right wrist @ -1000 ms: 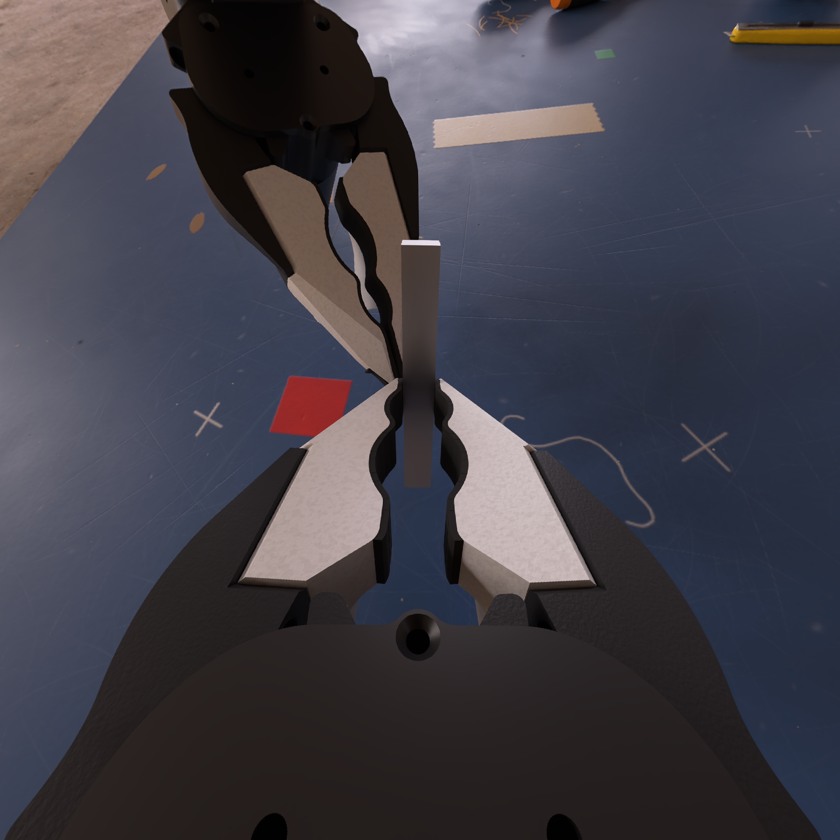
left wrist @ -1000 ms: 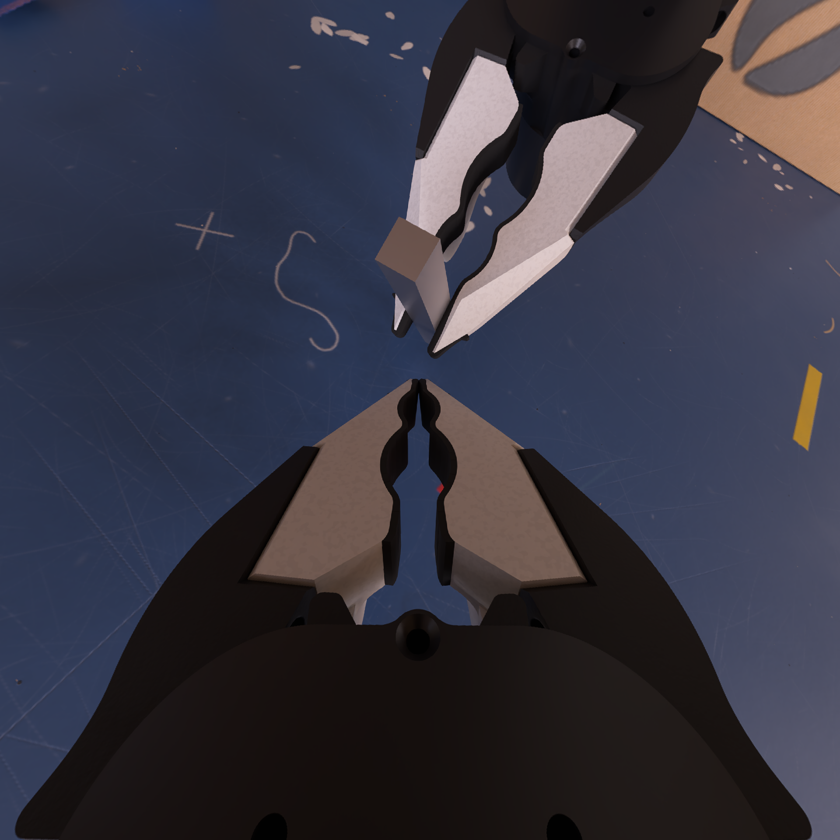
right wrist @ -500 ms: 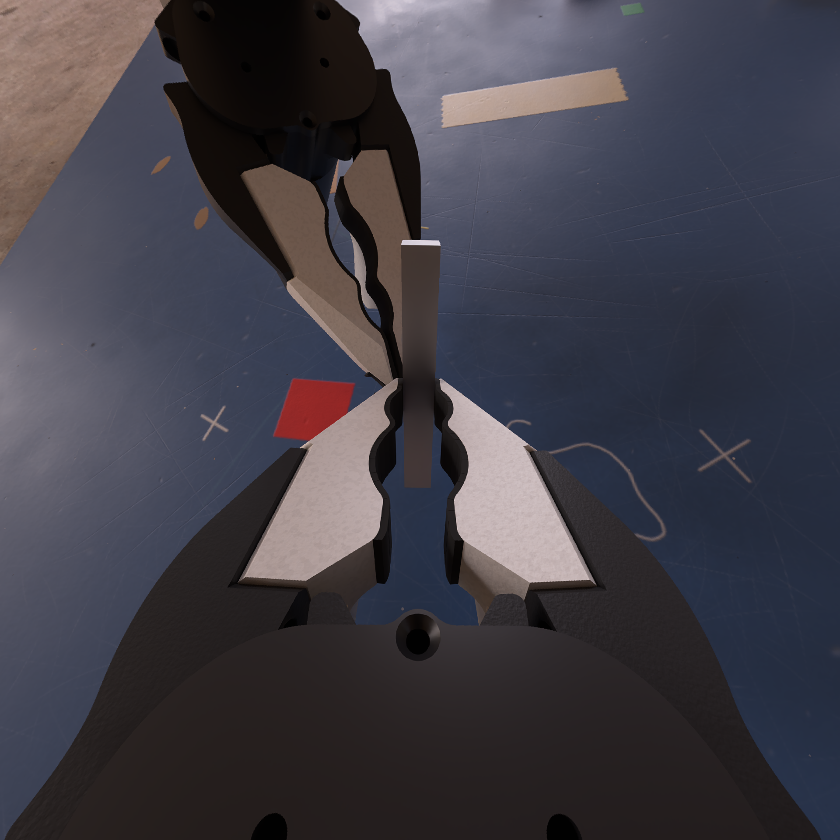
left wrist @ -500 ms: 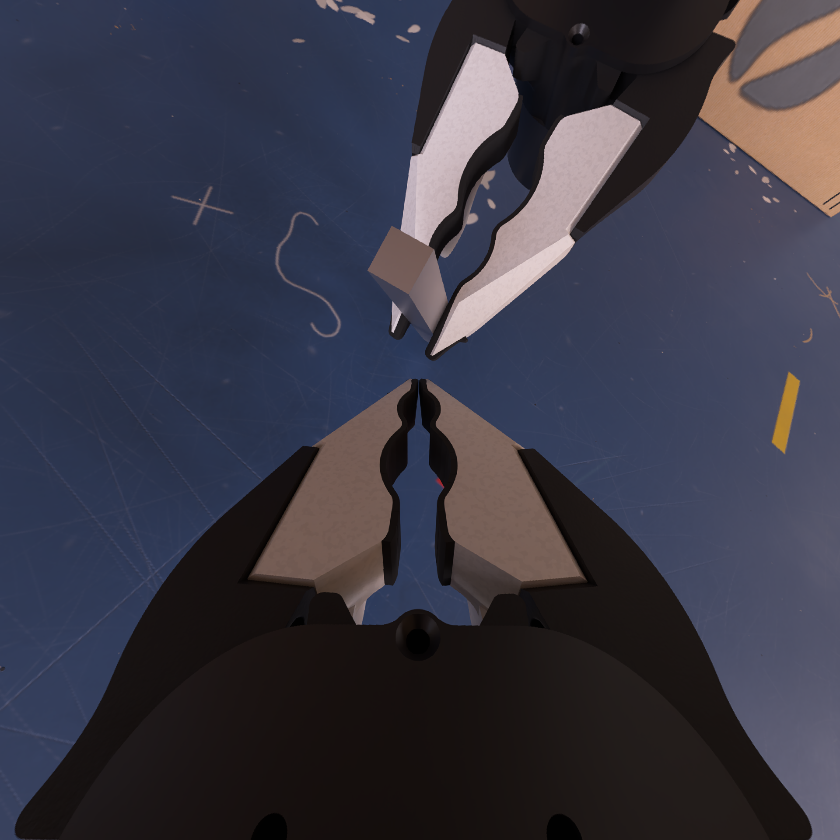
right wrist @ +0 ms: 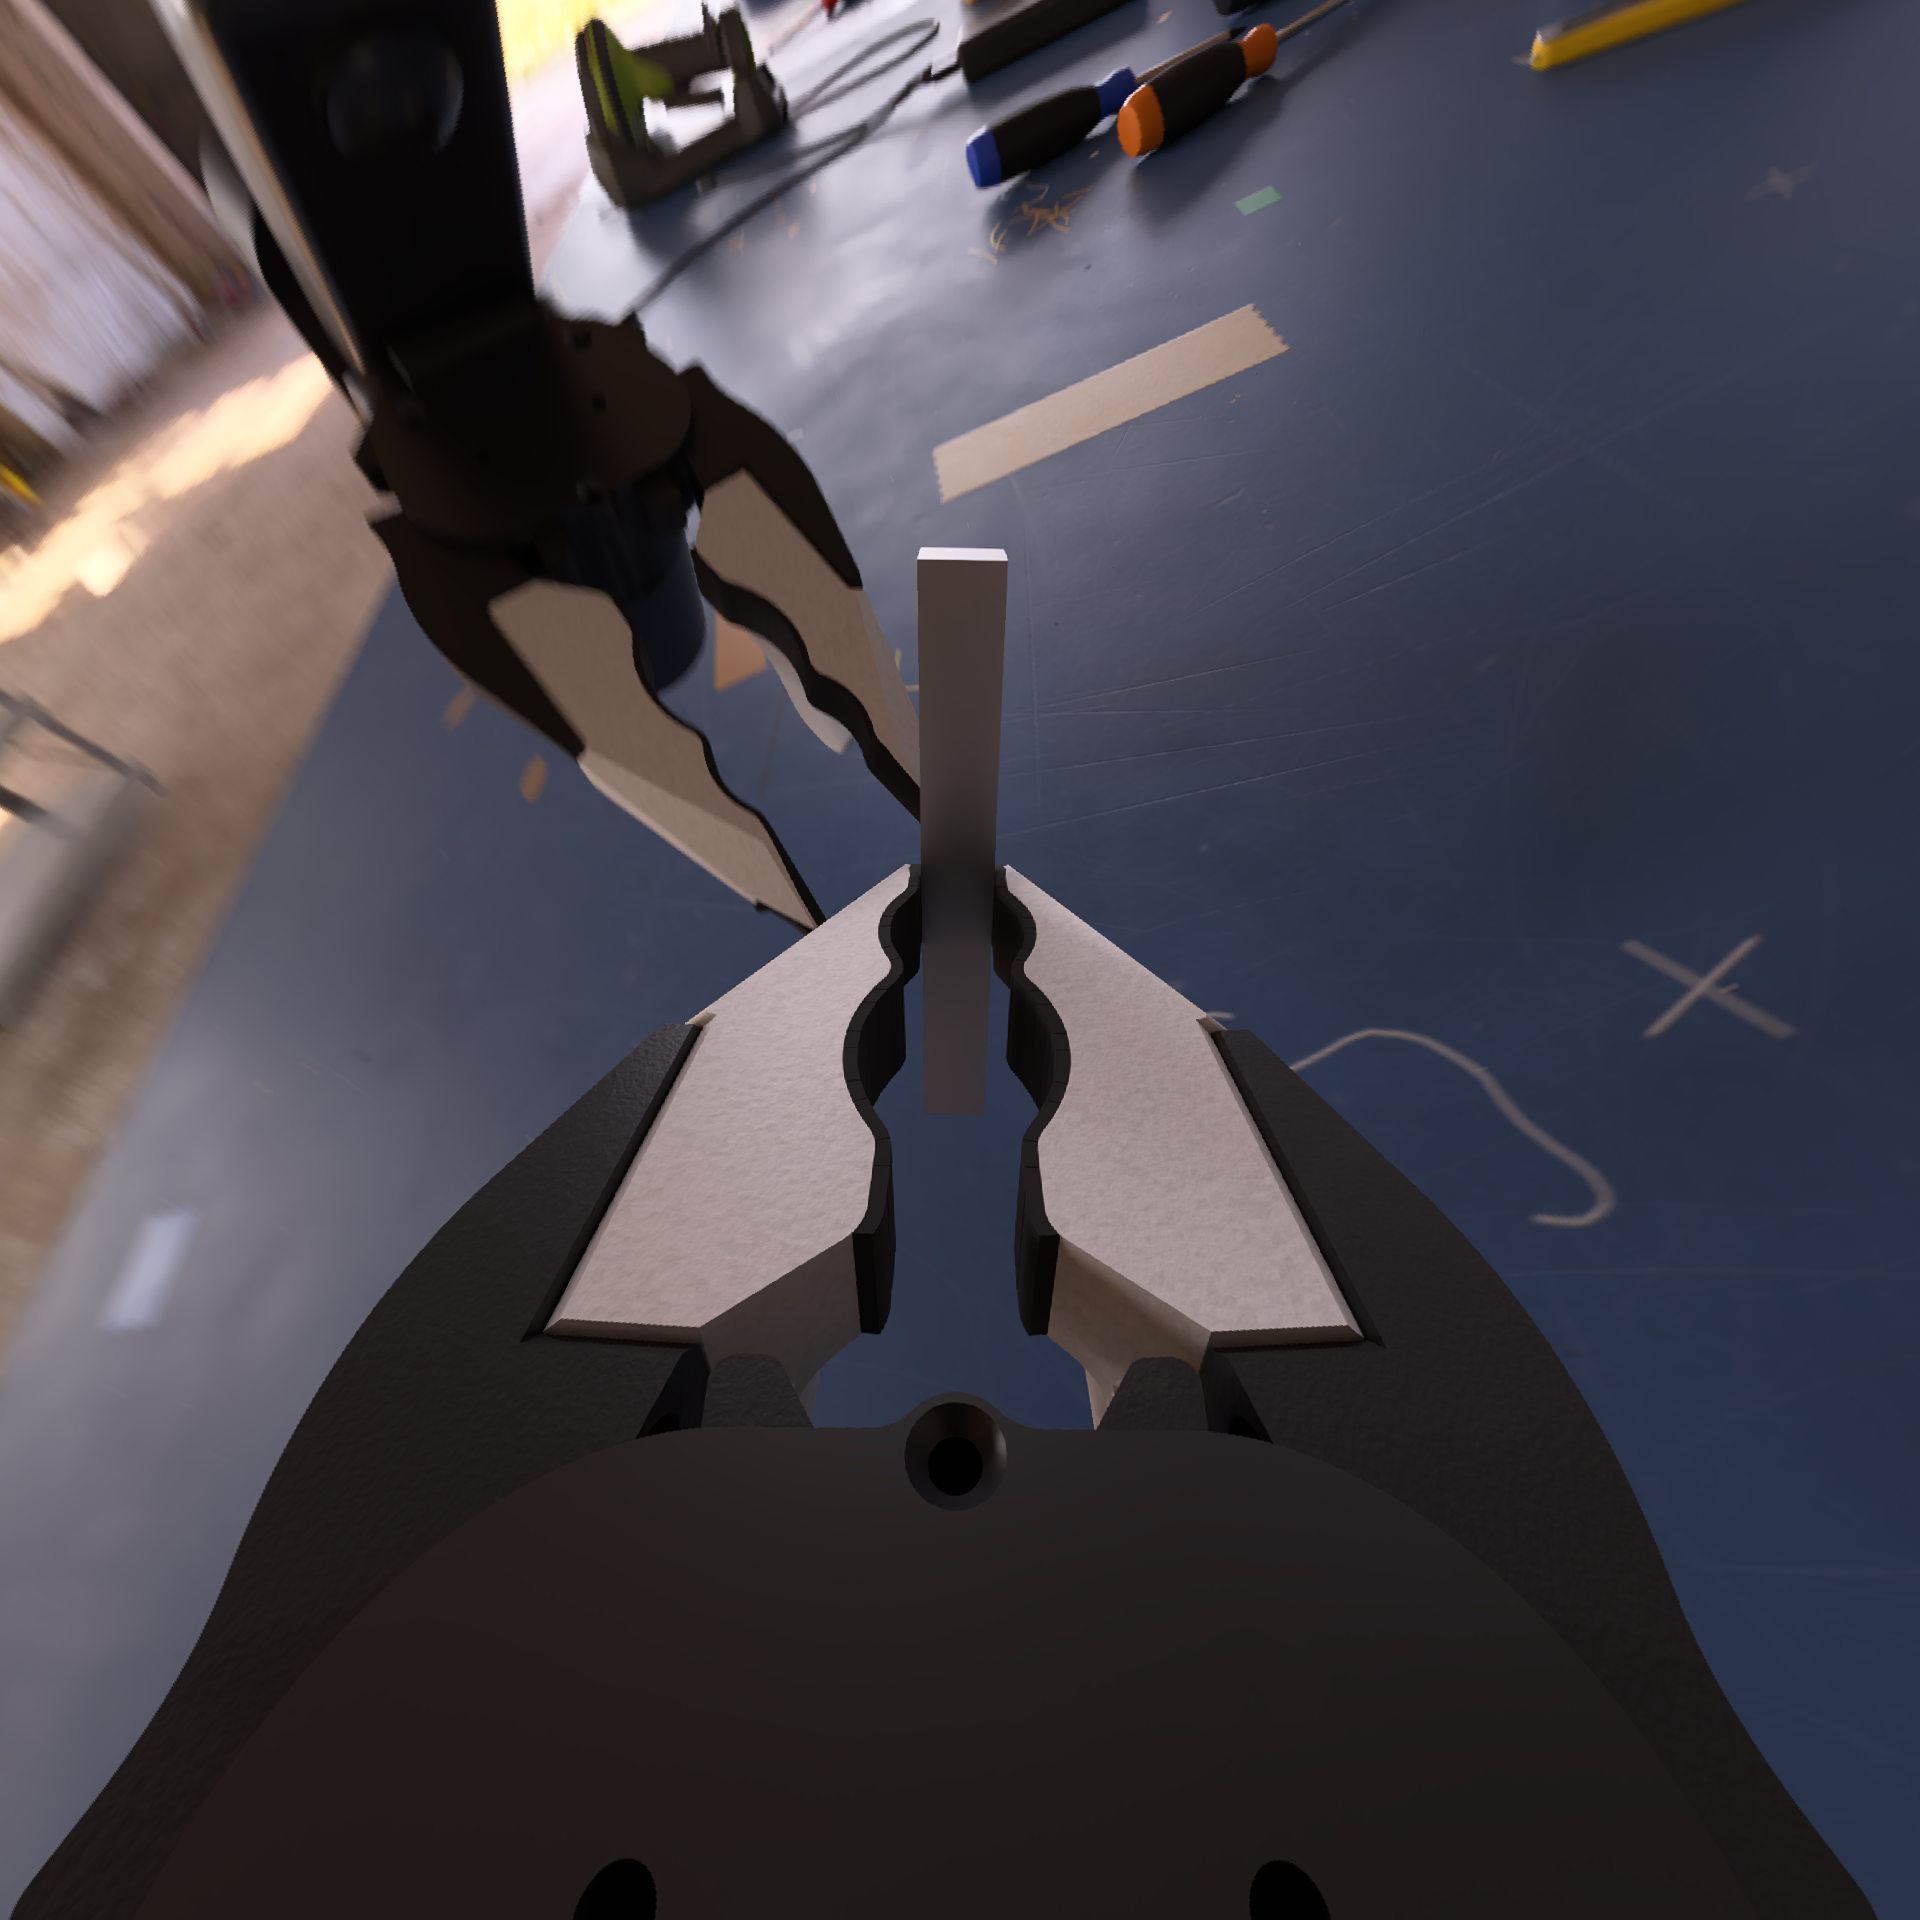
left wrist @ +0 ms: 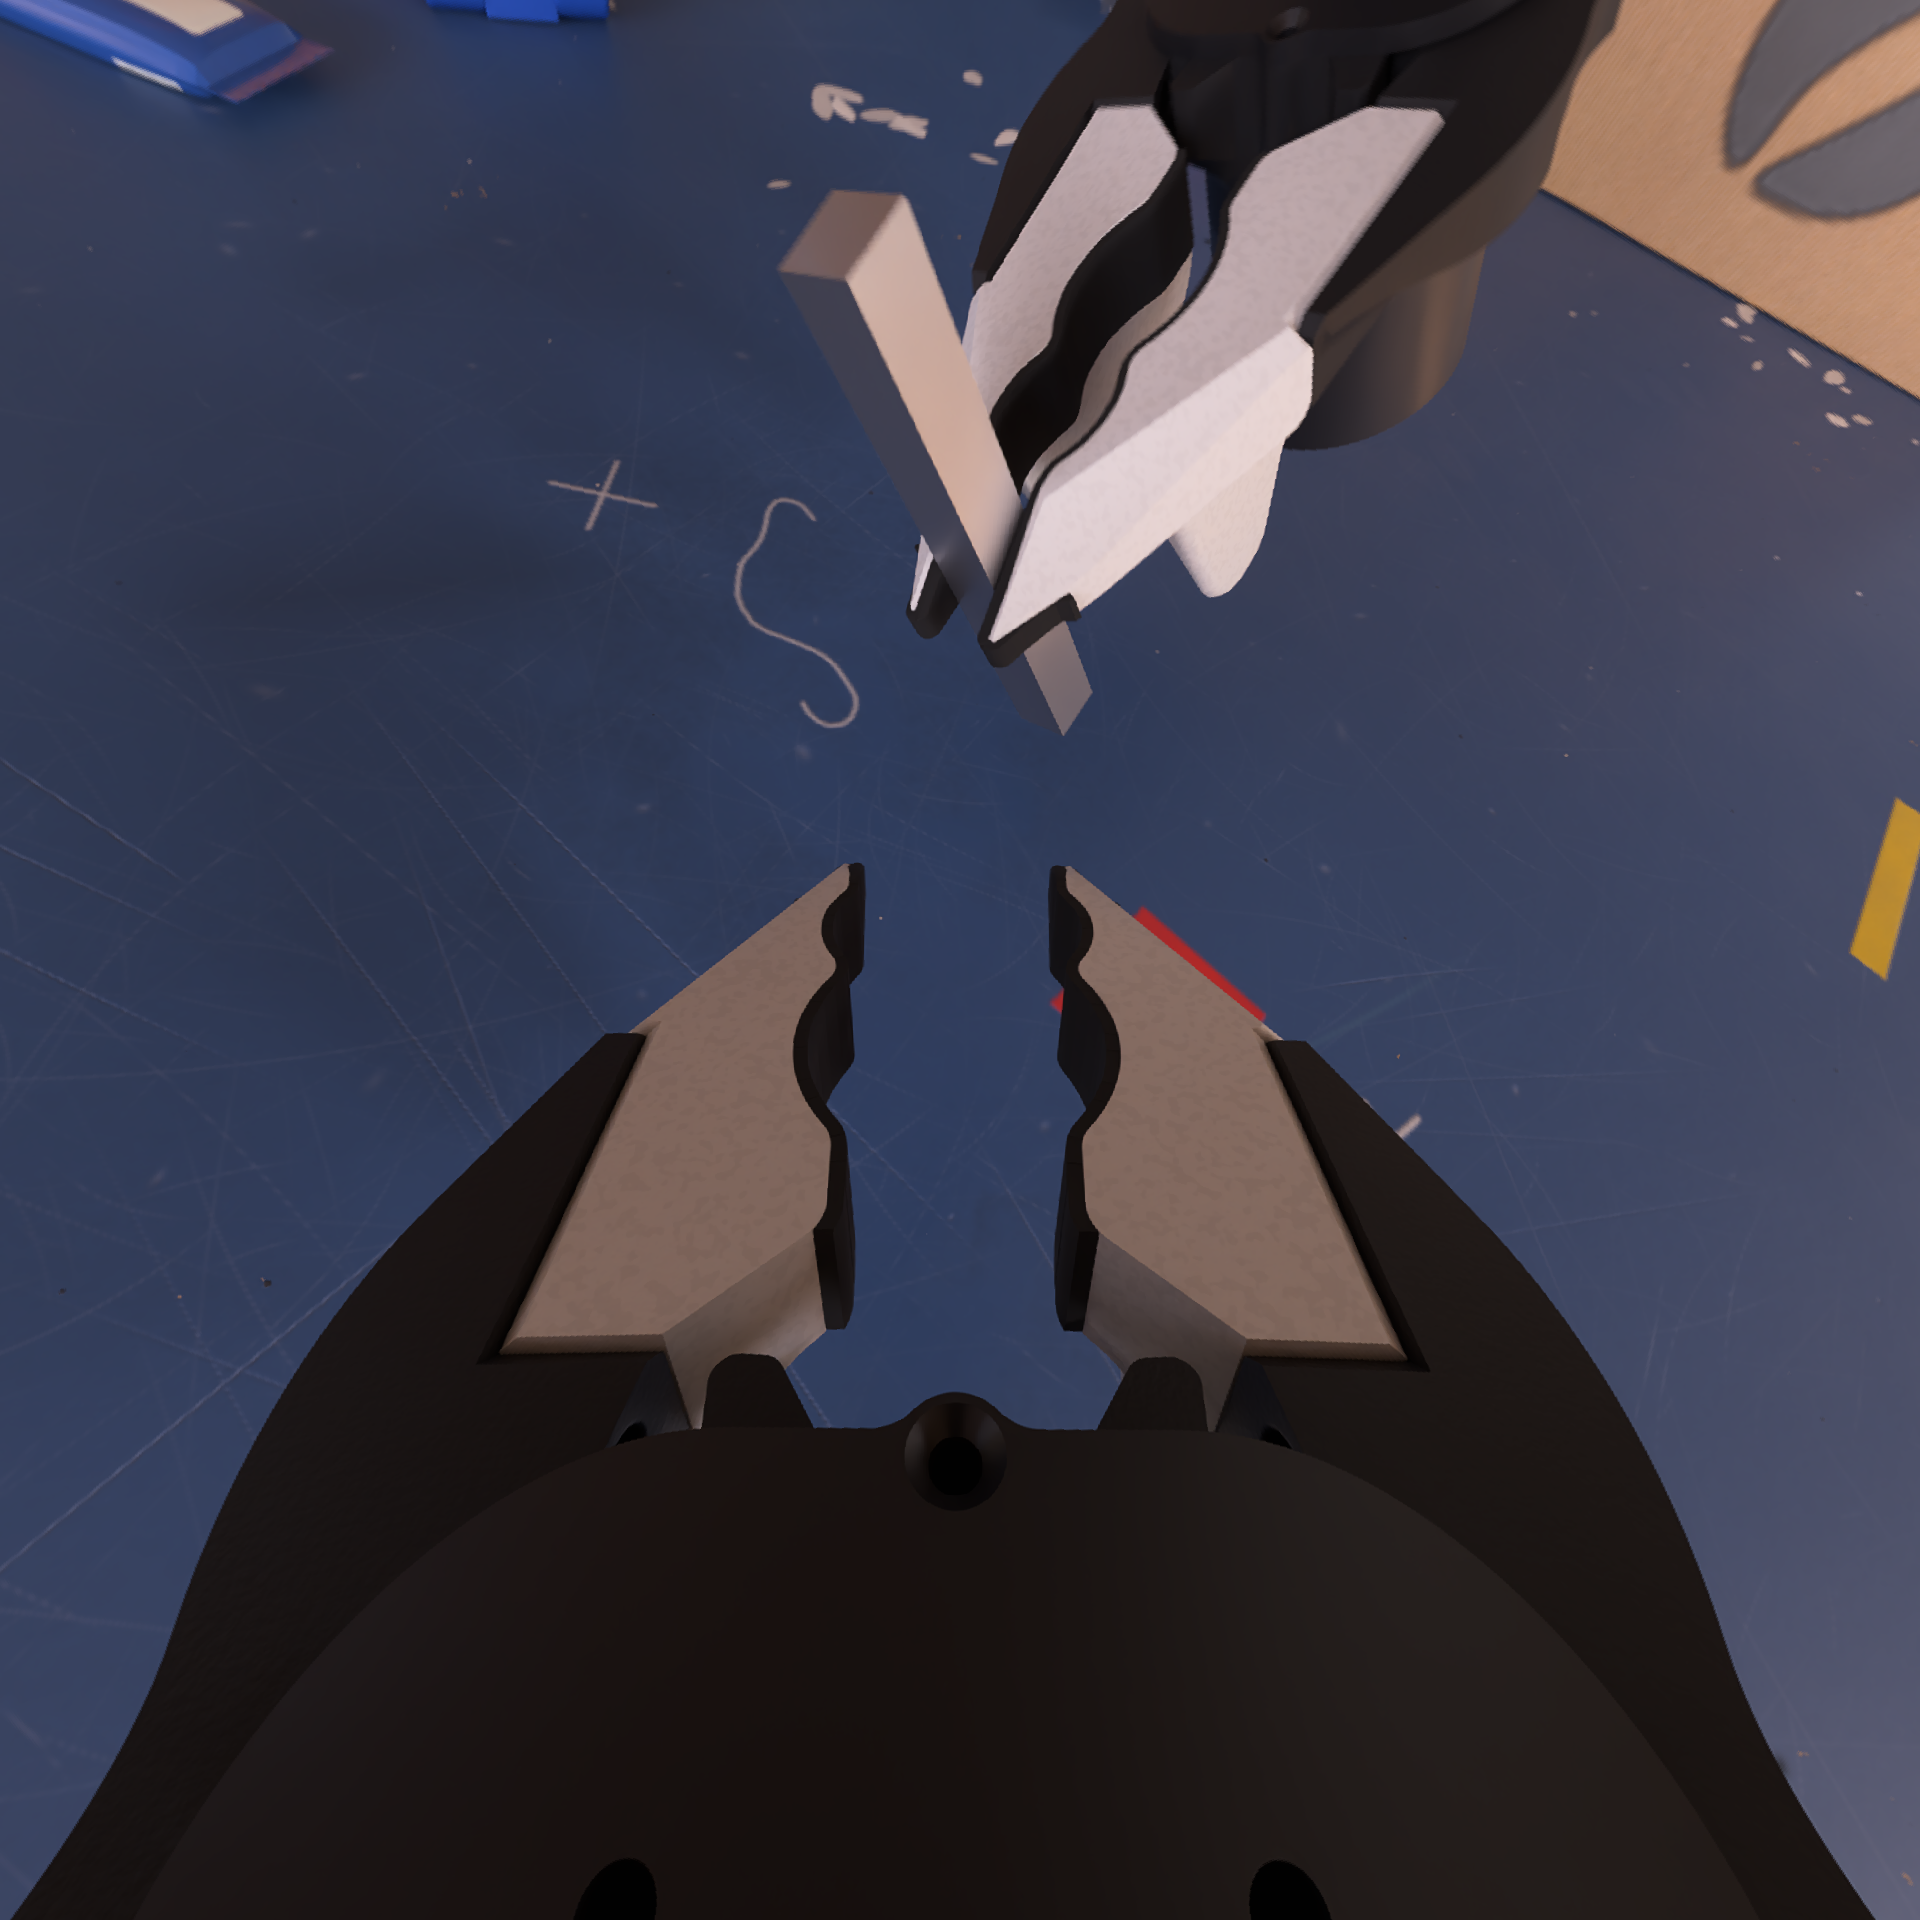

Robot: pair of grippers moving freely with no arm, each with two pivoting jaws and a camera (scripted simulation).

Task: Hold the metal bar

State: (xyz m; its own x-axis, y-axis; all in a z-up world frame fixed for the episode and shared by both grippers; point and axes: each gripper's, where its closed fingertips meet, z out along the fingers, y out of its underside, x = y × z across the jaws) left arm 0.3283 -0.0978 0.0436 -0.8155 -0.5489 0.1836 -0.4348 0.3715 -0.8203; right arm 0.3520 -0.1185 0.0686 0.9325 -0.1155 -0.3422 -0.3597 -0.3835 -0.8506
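The metal bar [right wrist: 961, 727] is a short grey flat bar, gripped near its middle by my right gripper [right wrist: 958, 883], which is shut on it above the blue mat. In the left wrist view the bar [left wrist: 914, 384] slants up to the left out of the right gripper [left wrist: 971, 623], clear of the mat. My left gripper [left wrist: 954, 878] is open and empty, a short way in front of the bar's lower end, not touching it. It also shows in the right wrist view [right wrist: 852, 857], jaws apart, just left of the bar.
Two screwdrivers [right wrist: 1122, 114], a green-grey tool [right wrist: 675, 114] and a yellow knife [right wrist: 1621, 31] lie far back. A beige tape strip [right wrist: 1112, 400], a red patch [left wrist: 1195, 961], a yellow strip [left wrist: 1886, 888] and cardboard [left wrist: 1766, 208] are on the mat.
My left gripper has opened from shut. The right gripper has tilted with the bar, so more of the bar's length shows, and the two grippers stand a little farther apart.
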